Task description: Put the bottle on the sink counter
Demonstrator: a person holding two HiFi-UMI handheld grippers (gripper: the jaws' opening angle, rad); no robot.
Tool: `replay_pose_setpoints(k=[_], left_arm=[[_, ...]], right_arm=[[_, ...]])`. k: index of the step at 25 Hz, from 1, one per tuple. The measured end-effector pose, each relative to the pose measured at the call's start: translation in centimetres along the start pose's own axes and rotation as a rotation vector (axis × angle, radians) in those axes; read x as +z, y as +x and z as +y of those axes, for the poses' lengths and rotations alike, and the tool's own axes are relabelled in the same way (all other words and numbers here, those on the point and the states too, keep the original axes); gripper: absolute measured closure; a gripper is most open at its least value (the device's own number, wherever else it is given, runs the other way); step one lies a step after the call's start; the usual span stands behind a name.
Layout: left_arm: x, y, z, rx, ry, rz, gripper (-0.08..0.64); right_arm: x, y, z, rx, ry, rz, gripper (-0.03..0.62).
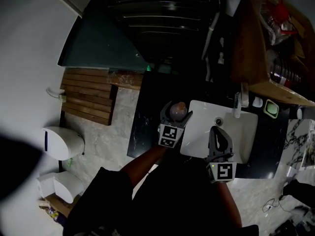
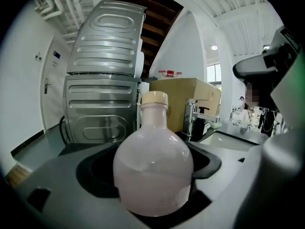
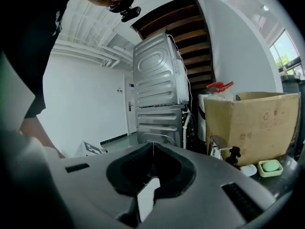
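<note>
Gripping the bottle (image 2: 153,173) by its round belly, the left gripper (image 1: 176,113) has its jaws clamped on either side, over the dark counter (image 1: 147,114) just left of the white basin (image 1: 246,132). Beside it the right gripper (image 1: 217,133) hangs over the basin, jaws together on nothing. The bottle looks to me like smooth glass, part-filled, so weighty, slippery and breakable. The belly seems a sounder hold than the thin neck. Beyond stand the faucet (image 1: 238,102) and a cardboard box (image 2: 188,99).

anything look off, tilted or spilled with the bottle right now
Nothing stands out. The bottle sits upright and capped between the left gripper's jaws, and no spill shows on the dark counter.
</note>
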State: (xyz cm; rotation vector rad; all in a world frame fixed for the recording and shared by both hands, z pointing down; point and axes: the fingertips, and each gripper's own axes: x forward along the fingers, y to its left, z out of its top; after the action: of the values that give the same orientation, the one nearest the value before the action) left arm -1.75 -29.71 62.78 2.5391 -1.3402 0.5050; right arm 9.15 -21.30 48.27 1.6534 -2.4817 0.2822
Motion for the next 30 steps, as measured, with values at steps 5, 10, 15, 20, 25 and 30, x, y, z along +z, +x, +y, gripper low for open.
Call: replay_pose_setpoints(k=[5,10,15,20,25,30], left_arm=[[-1.7,2.3,0.6,0.012,0.009,0.041,0.166],[-3.7,3.8,1.9,0.028,-0.002,0.094,0.166],[-4.5,4.4,2.2,0.049,-0.014,0.138,0.166],[-4.8,4.5,2.1,0.035,-0.013,0.17,0.166],[-4.9,4.6,2.0,0.022,-0.012,0.189,0.166],[-5.4,4.6,1.7,0.008,0.03,0.225,0.166]], right_arm=[[-0.6,1.4,-1.0,0.014,0.003,0.031,0.554],[-0.7,2.3,-1.2,0.029,0.014,0.034,0.554],[-2.2,2.4,-2.1,0.004,0.03,0.072,0.554],[-2.8,2.3,-3.1,-0.046,0.051,0.122,0.554],[-3.1,2.1,-3.2,-0.054,0.064,0.124,0.554],[-2.8,2.1,-2.6,-0.052,0.062,0.119,0.554]])
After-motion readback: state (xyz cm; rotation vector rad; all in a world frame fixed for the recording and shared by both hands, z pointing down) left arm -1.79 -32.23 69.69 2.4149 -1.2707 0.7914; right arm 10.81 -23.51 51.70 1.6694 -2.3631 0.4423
